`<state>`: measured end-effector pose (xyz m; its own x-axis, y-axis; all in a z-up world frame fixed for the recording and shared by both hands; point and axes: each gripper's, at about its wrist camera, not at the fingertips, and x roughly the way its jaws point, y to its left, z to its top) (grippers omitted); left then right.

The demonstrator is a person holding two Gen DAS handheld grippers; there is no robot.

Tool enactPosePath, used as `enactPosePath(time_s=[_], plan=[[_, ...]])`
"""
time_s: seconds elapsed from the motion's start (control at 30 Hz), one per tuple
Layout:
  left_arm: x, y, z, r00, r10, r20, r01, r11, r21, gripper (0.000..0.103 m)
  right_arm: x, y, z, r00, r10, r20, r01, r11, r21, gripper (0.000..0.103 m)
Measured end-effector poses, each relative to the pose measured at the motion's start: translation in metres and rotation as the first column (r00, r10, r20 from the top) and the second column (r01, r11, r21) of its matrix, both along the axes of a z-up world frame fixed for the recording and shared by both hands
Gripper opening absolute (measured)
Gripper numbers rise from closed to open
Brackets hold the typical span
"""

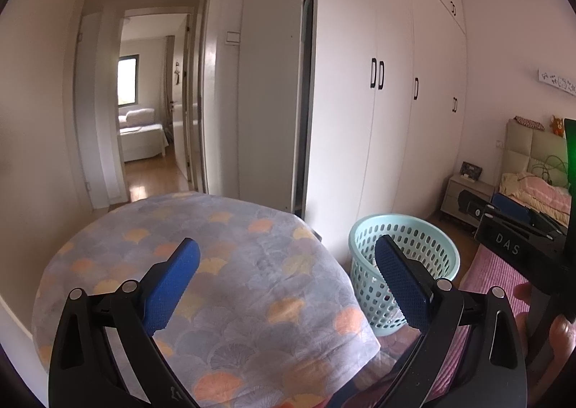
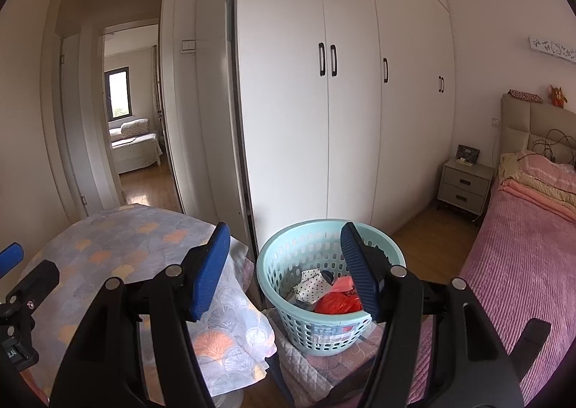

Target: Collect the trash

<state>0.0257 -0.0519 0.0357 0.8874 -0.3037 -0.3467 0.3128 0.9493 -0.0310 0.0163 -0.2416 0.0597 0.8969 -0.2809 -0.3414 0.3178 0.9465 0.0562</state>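
A pale teal basket [image 2: 324,328] stands on a folded quilt between the cloth-covered table and the bed. Inside it lie a red plastic bag [image 2: 338,303], a white dotted wrapper [image 2: 311,286] and some darker bits. My right gripper [image 2: 286,249] hovers open just in front of the basket's rim, nothing between its blue pads. My left gripper [image 1: 288,256] is spread wide open above the table [image 1: 223,264], also empty. In the left wrist view the basket [image 1: 414,238] shows to the right, behind the right-hand pad. One blue fingertip [image 2: 10,254] of the left gripper shows at the right wrist view's left edge.
White wardrobe doors [image 2: 324,120] rise behind the basket. An open doorway [image 2: 133,141] at the left leads to another room. A bed with a pink cover [image 2: 518,264] runs along the right, a grey nightstand [image 2: 464,188] by its head. A hand [image 1: 559,332] holds the right tool.
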Motion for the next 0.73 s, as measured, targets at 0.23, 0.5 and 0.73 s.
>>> enactPosePath(time_s=[0.23, 0.5, 0.73], plan=[[0.014, -0.005, -0.007, 0.999, -0.004, -0.032, 0.005, 1.000, 0.018, 0.094, 0.014, -0.001, -0.010, 1.000, 0.000, -0.022, 0.001, 1.000, 0.006, 0.060], [0.025, -0.021, -0.016, 1.000, -0.009, -0.025, 0.011, 0.997, 0.075, 0.094, 0.025, -0.011, -0.020, 0.998, -0.048, -0.029, 0.048, 0.999, 0.006, 0.060], [0.033, -0.027, -0.017, 0.999, -0.030, -0.039, 0.033, 0.997, 0.074, 0.094, 0.033, -0.008, -0.016, 0.998, -0.065, -0.025, 0.064, 0.998, -0.028, 0.060]])
